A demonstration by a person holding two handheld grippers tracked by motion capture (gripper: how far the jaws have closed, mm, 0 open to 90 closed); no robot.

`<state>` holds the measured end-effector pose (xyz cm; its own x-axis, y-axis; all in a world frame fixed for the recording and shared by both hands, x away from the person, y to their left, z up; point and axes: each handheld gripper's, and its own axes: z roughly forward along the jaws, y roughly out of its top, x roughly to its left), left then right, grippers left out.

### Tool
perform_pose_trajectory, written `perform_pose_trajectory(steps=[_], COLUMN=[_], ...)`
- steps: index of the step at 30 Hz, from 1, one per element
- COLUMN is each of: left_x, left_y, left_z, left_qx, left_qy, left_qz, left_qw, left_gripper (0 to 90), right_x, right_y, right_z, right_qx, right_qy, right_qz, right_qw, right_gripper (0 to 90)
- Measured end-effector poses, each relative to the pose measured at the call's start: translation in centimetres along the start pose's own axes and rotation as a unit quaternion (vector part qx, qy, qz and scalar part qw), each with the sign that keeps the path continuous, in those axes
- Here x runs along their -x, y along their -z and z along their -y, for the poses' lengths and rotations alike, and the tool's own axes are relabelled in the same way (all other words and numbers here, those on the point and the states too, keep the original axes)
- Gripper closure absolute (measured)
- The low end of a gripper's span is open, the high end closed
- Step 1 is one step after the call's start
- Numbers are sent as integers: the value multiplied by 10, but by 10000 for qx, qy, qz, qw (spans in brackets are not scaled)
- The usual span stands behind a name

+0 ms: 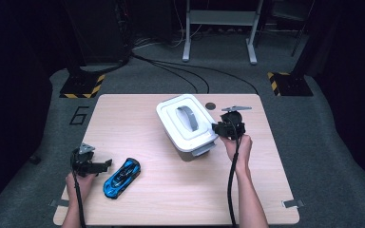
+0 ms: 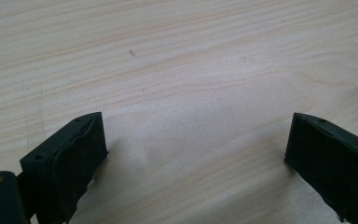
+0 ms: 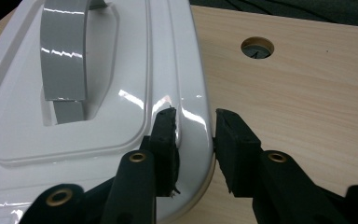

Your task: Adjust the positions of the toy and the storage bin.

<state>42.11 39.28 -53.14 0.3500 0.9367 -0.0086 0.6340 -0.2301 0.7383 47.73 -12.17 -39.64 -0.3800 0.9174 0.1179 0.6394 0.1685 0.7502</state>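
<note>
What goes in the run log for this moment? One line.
right tongs: astride white plastic box lid rim | left tongs: open over table | blue toy car: untouched

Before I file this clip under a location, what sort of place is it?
Probably a lab or studio set up for recording. A wooden table stands on grey carpet, with hazard-striped stand bases and loose cables on the floor, in dark surroundings.

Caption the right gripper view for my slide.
Right gripper fingers straddle the white lid's rim.
</note>
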Motion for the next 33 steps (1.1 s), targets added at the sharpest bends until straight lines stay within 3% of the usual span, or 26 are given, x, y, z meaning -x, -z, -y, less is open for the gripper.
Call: perform_pose_trajectory(steps=[11,23,33], left_x=[0,0,0], left_y=[0,0,0], left_z=[0,0,0], left_qx=[2,-14,0], left_qy=[0,-7,-5], left_qz=[0,9,5], left_qw=[10000,10000,10000], left_gripper=[50,50,51], right_x=[-8,-26,-39], right_y=[10,15,18], right_z=[11,22,26], right_qx=[0,16,-34], right_qy=[93,227,202], right_qz=[-114,-387,-649], right_qw=[9999,9990,9977], right_gripper=[668,633,618])
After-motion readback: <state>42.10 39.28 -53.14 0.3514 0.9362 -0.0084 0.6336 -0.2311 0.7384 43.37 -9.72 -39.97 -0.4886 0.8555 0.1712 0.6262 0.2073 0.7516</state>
